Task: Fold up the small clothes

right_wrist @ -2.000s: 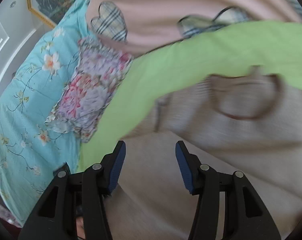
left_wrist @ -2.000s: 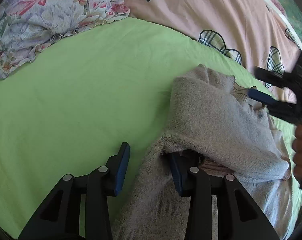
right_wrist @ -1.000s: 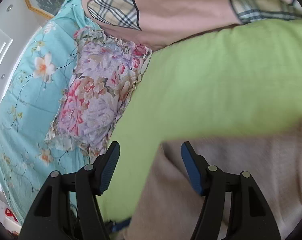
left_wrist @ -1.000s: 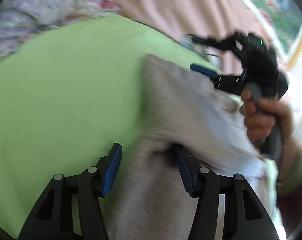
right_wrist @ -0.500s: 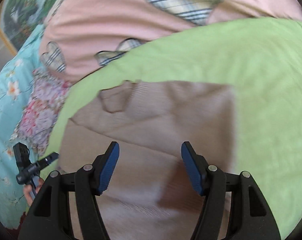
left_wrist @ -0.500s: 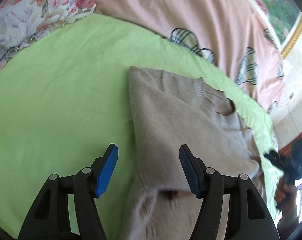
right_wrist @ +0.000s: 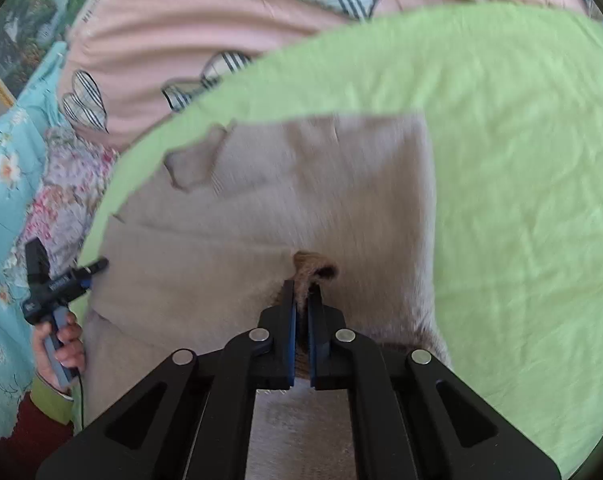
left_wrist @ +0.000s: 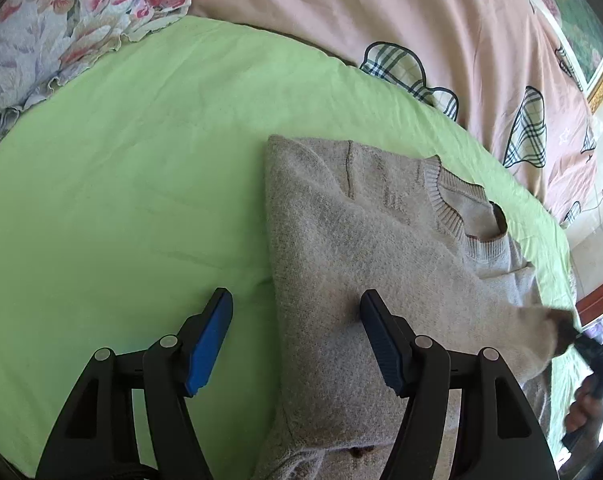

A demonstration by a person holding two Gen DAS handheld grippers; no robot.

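A small grey-beige knit sweater (left_wrist: 361, 240) lies on the green sheet (left_wrist: 121, 180), one sleeve folded across its front, collar toward the far right. My left gripper (left_wrist: 297, 308) is open and empty above the sweater's left edge; one finger hovers over the sheet, the other over the knit. In the right wrist view the sweater (right_wrist: 301, 192) fills the middle. My right gripper (right_wrist: 302, 284) is shut on a pinched bit of sleeve cuff (right_wrist: 315, 268). The right gripper also shows in the left wrist view (left_wrist: 573, 334) at the far right, holding the cuff.
A pink quilt with plaid hearts (left_wrist: 421, 20) lies behind the sheet. A floral pillow (left_wrist: 61, 12) sits at the far left. The left gripper shows in the right wrist view (right_wrist: 57, 280), beside a turquoise floral cover (right_wrist: 1, 200).
My right gripper has closed on the sleeve cuff; it was open half a second ago. My left gripper has let go of the sweater and drawn back, staying open.
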